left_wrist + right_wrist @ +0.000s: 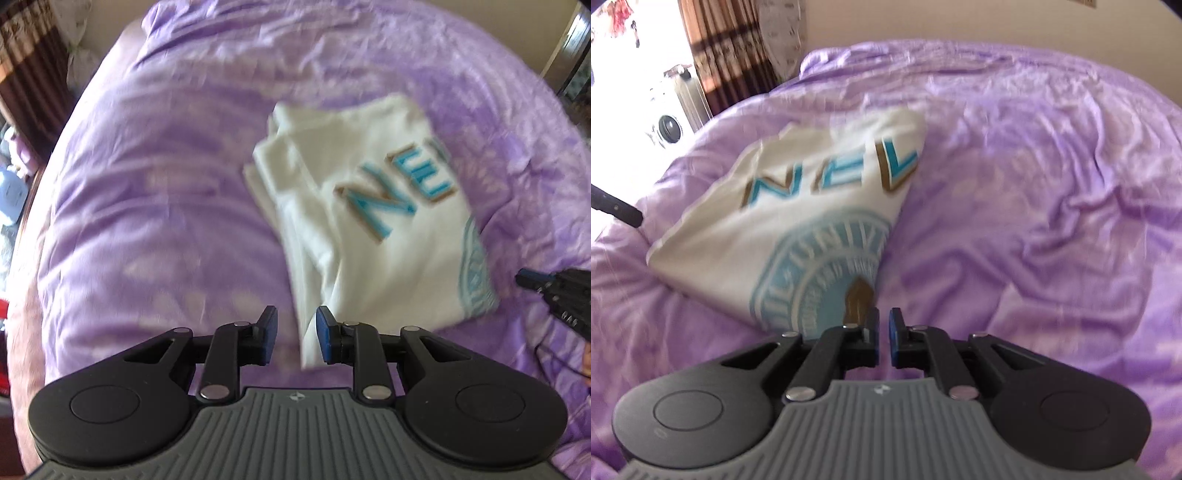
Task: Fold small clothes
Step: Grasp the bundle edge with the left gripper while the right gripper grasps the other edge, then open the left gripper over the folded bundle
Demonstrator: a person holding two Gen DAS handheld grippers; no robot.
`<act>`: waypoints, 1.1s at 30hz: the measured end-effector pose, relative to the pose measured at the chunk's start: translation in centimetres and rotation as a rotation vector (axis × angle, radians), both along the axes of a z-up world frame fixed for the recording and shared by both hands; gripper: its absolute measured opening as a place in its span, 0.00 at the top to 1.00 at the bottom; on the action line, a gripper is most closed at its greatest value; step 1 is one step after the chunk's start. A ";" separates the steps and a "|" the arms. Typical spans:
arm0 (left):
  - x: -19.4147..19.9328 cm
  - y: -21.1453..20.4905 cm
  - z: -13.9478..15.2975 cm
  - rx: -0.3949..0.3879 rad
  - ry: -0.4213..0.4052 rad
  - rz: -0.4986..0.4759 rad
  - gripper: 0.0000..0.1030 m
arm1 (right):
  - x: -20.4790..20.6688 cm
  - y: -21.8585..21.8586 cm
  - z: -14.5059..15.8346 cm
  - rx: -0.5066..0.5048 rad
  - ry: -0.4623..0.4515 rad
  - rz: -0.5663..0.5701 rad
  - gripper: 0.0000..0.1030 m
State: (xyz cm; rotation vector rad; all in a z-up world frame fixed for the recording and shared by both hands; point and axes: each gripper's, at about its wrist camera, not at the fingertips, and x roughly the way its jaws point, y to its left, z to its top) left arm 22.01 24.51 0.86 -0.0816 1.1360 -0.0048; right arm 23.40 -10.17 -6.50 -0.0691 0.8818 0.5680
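Observation:
A white T-shirt (373, 221) with blue-and-gold letters and a light blue round emblem lies folded into a narrow stack on the purple bedspread (147, 184). My left gripper (296, 339) is open and empty, just short of the shirt's near left corner. In the right wrist view the shirt (798, 221) lies ahead and to the left. My right gripper (884, 338) has its jaws nearly together with a narrow gap and holds nothing, at the shirt's near right corner. The right gripper also shows in the left wrist view (554, 291) at the right edge.
The bedspread (1034, 221) is wrinkled and fills most of both views. Brown curtains (731, 48) and a white appliance (668, 125) stand beyond the bed's far left. Clutter (14, 184) lies off the bed's left side.

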 end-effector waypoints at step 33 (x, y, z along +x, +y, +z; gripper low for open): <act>5.2 0.6 -7.2 -0.099 0.033 0.026 0.73 | 6.9 4.0 -4.0 0.029 0.054 0.090 0.86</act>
